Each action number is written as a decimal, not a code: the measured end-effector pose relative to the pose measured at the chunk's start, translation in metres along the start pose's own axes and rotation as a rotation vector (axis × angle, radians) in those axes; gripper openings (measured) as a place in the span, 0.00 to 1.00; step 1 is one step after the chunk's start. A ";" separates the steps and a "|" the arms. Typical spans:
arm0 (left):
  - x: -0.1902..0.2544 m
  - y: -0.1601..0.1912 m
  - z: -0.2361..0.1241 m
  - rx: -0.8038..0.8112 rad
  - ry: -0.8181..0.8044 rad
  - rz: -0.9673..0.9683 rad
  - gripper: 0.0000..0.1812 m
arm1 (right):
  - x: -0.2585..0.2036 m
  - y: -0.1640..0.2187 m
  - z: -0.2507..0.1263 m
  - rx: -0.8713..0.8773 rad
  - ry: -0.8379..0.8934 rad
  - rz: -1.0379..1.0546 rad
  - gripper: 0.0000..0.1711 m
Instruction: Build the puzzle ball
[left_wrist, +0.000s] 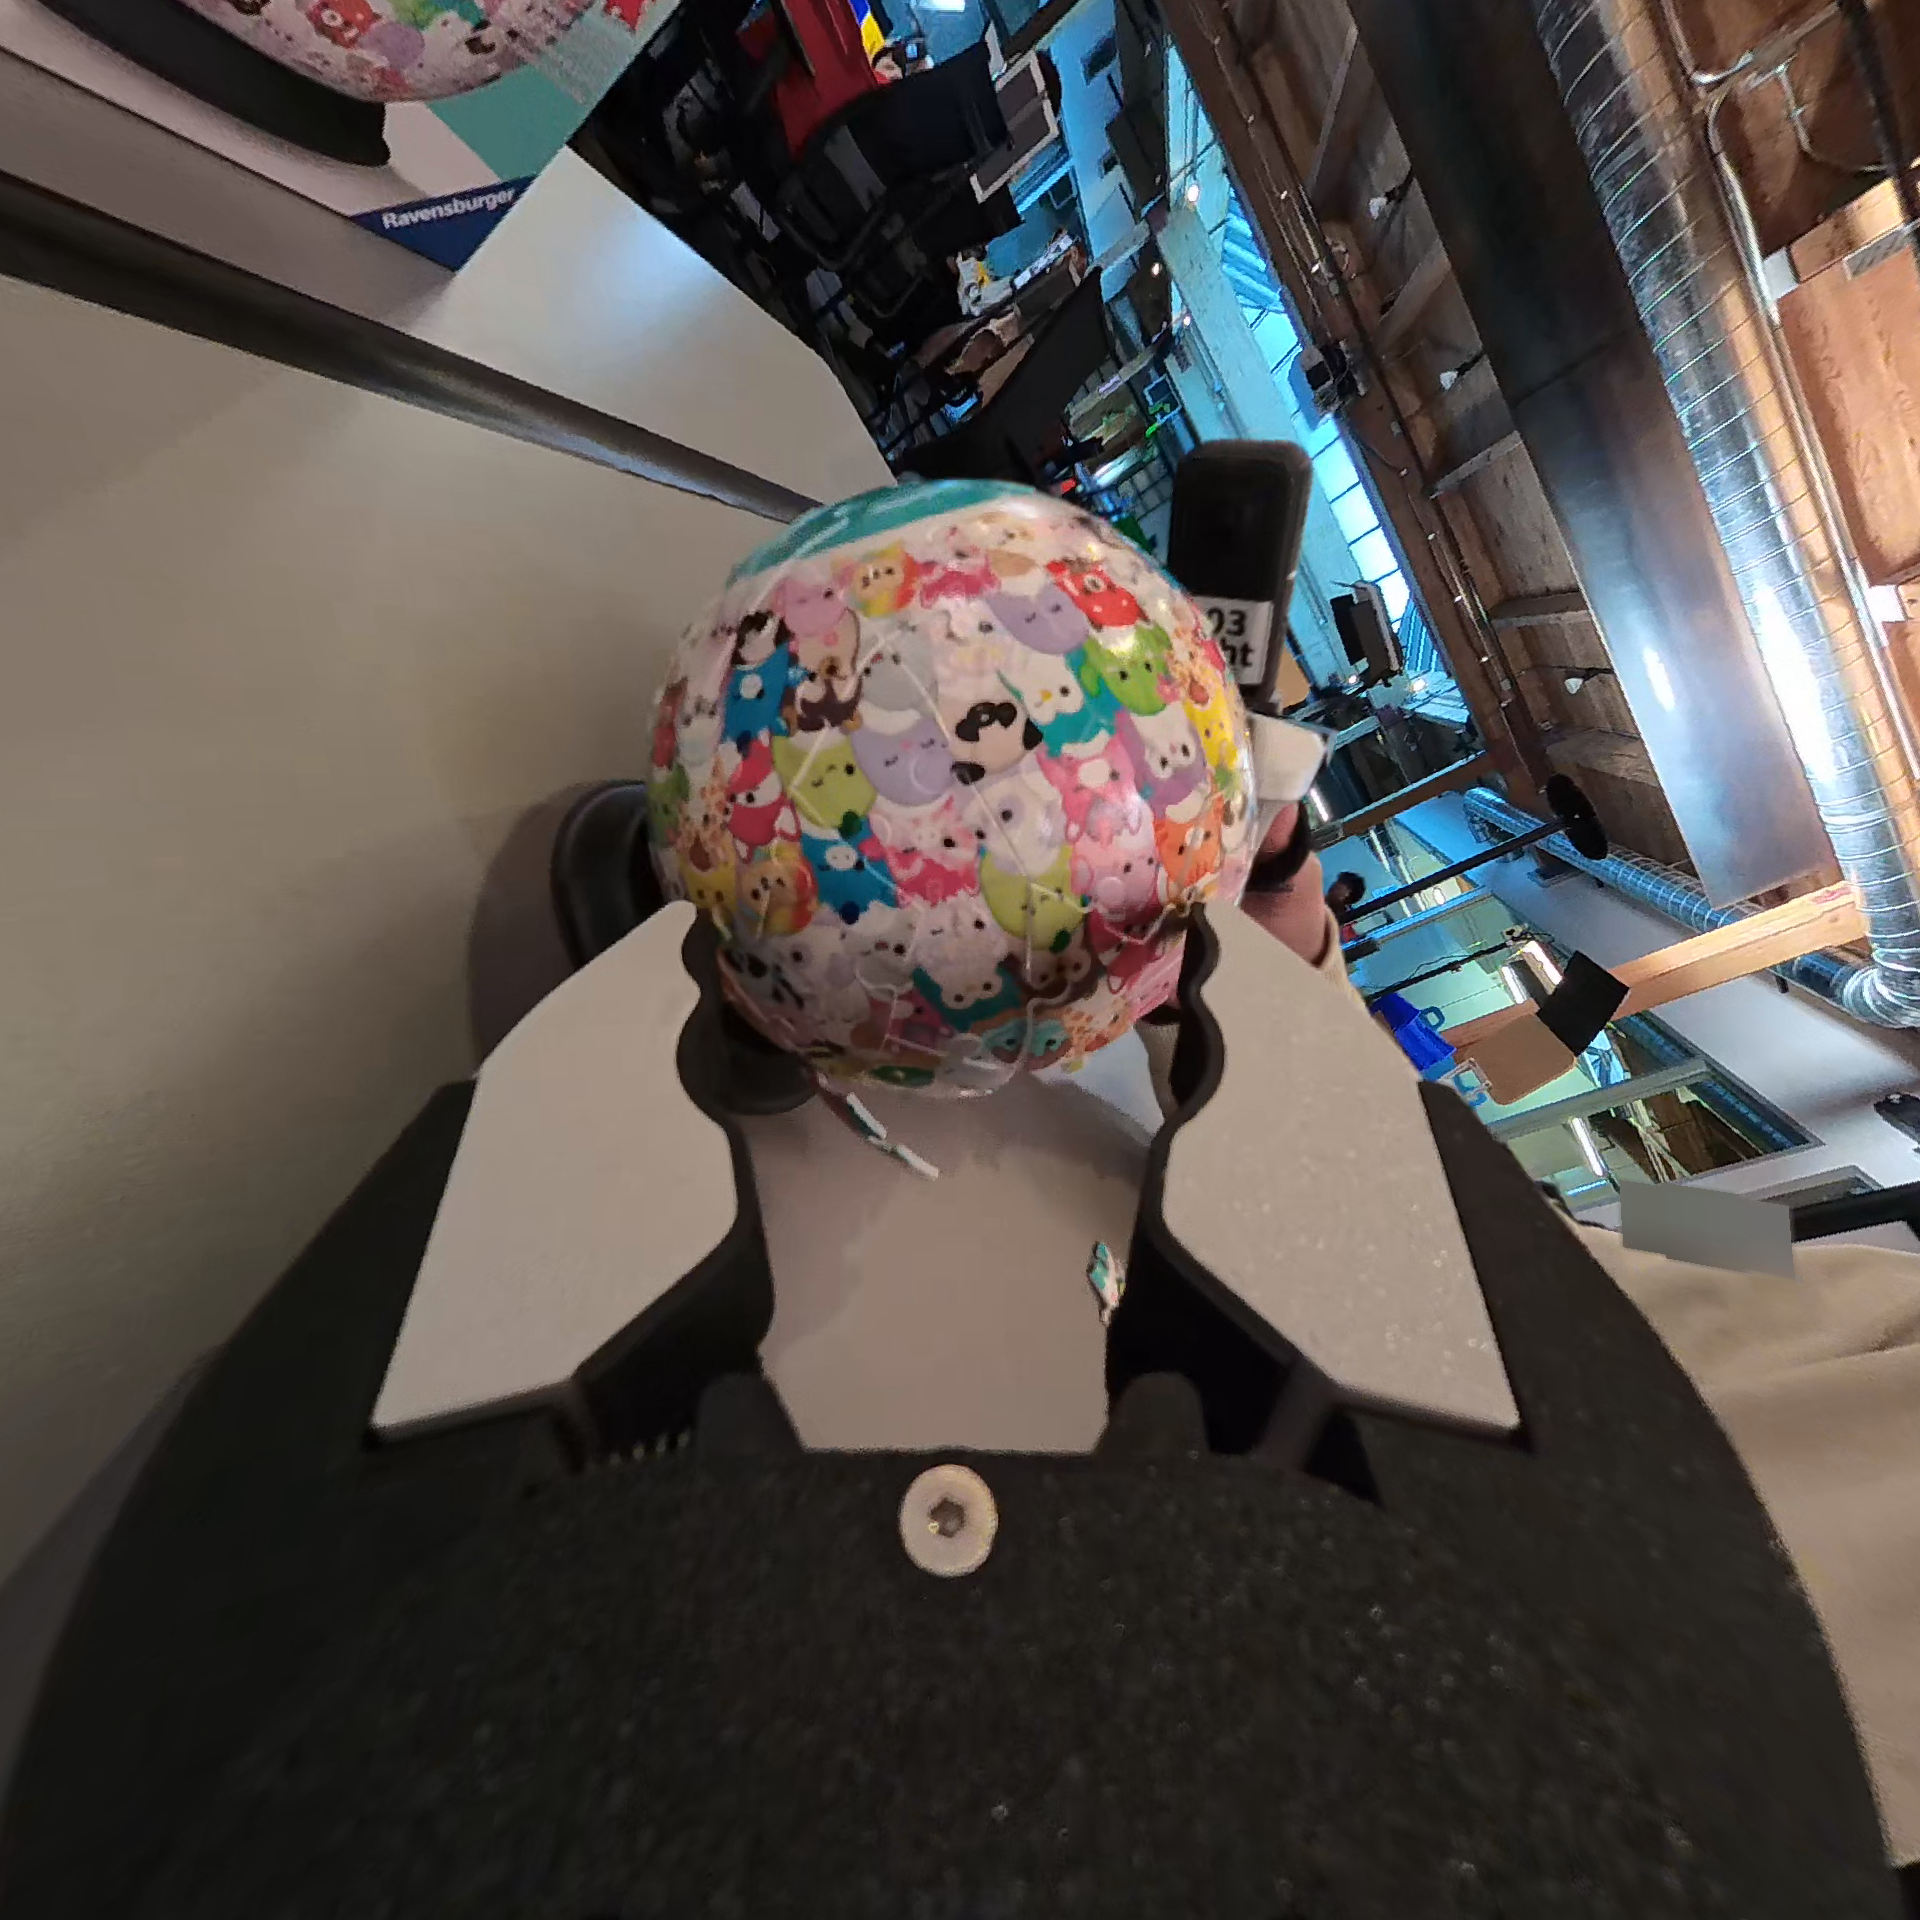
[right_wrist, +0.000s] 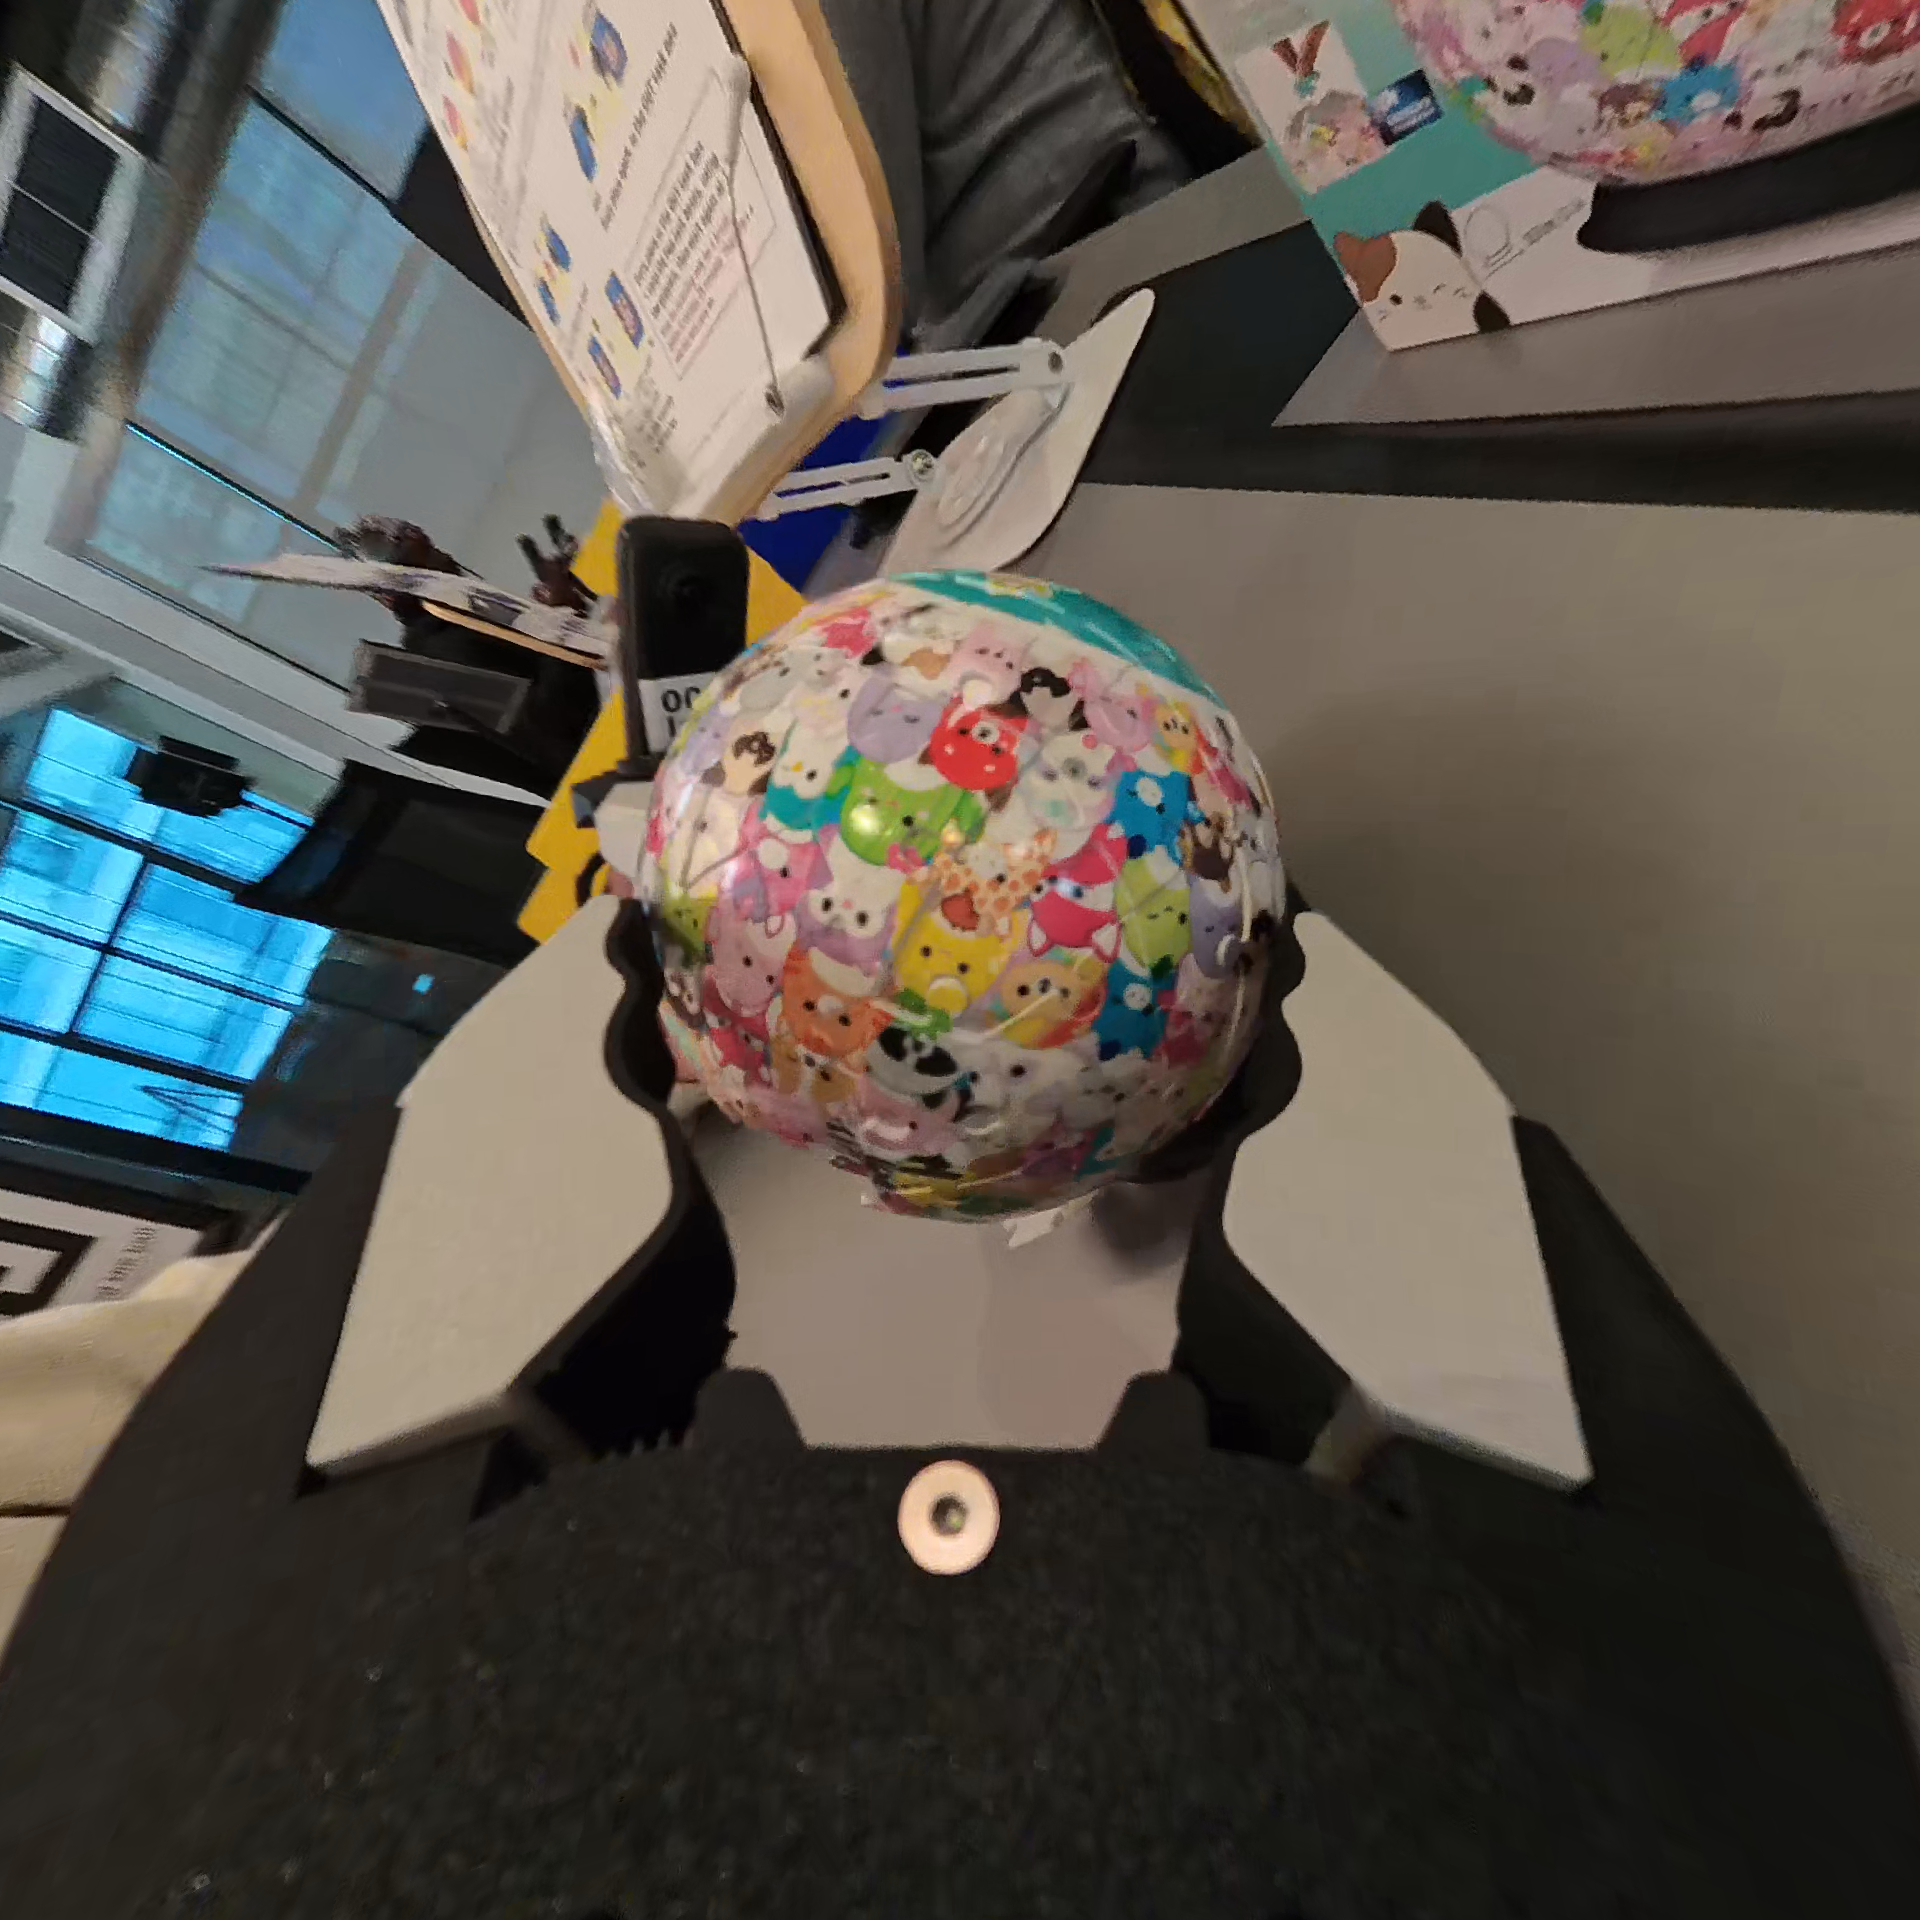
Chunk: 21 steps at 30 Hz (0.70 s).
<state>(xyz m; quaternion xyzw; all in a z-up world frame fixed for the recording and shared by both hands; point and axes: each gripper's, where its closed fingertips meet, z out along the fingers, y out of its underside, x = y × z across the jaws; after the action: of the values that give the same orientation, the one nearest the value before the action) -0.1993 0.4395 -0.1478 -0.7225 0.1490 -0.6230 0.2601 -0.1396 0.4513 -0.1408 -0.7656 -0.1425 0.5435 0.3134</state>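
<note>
Between both grippers hangs the puzzle ball (left_wrist: 951, 800) (teal cap up): left gripper (left_wrist: 940, 997) and right gripper (right_wrist: 951, 1023) each clamp it above the table (left_wrist: 260, 675).

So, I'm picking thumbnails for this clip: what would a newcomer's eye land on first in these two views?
The puzzle ball, crowded with bright cartoon animals, fills the centre of both views, with both the left gripper and the right gripper straddling it from opposite sides. Next comes the puzzle box picturing the same ball, on the grey table beyond. A loose puzzle piece lies by the left gripper's finger.
</note>
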 end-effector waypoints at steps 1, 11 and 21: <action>0.000 0.000 0.000 0.006 0.007 -0.003 0.46 | -0.001 0.000 0.001 -0.008 0.021 -0.027 0.64; 0.000 0.003 -0.002 -0.023 0.016 -0.026 0.48 | -0.001 -0.002 0.003 -0.022 0.043 -0.147 0.63; -0.002 0.000 0.004 -0.089 0.008 -0.076 0.49 | 0.003 0.006 -0.001 -0.072 -0.072 0.111 0.66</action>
<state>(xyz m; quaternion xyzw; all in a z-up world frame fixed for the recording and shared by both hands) -0.1961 0.4410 -0.1502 -0.7359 0.1503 -0.6282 0.2032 -0.1376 0.4485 -0.1466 -0.7632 -0.1303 0.5816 0.2497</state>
